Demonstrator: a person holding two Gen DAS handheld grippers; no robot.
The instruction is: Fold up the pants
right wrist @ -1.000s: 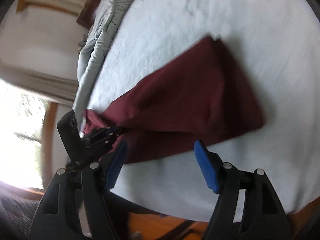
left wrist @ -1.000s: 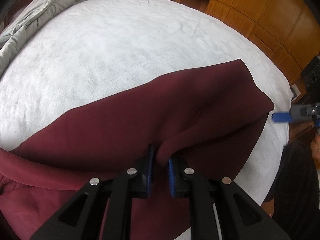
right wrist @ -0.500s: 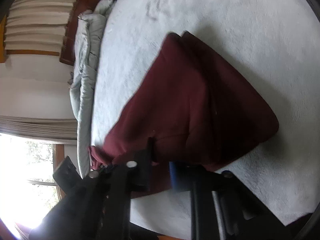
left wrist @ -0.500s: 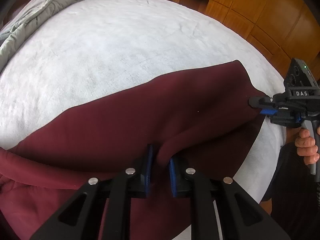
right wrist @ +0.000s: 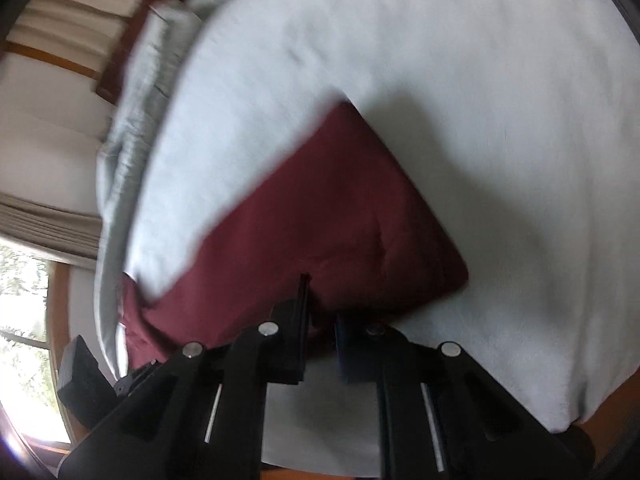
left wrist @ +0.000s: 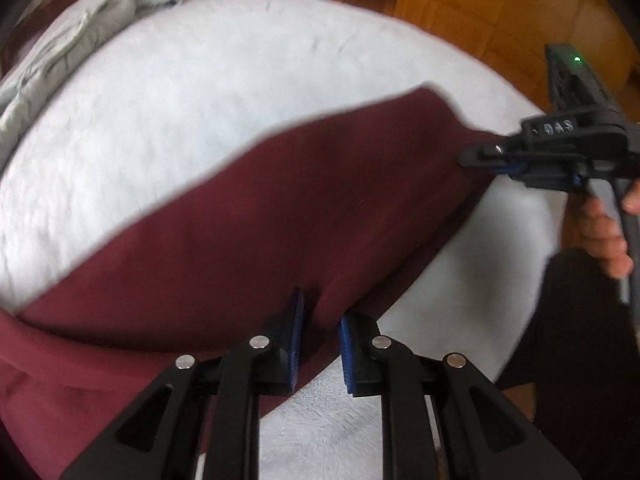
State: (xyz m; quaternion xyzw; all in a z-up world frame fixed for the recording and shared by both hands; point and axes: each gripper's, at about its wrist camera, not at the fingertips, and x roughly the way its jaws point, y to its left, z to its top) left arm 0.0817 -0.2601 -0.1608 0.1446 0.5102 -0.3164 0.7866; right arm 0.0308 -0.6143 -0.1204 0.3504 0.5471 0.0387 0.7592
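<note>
- Left wrist view: the left gripper has its blue pads pinched narrow on a raised fold at the near edge of the maroon pants, with cloth bunched up between them.
- From that pinch the pants spread away across the white bed cover, their far corner pointing toward the right.
- At that right corner the right gripper comes in level from the side, its tips against the cloth; a bare hand holds its handle from below, fingers curled around the grip.
- Right wrist view: the right gripper also stands narrow, clamped on the pants at their near edge.
- Beyond its tips the pants lie as a broad folded panel on the bed cover.
- Part of the left gripper shows at the lower left, at the other end of the pants.
- A rumpled grey quilt lies along the bed's far side; wooden cabinets stand behind the bed.
</note>
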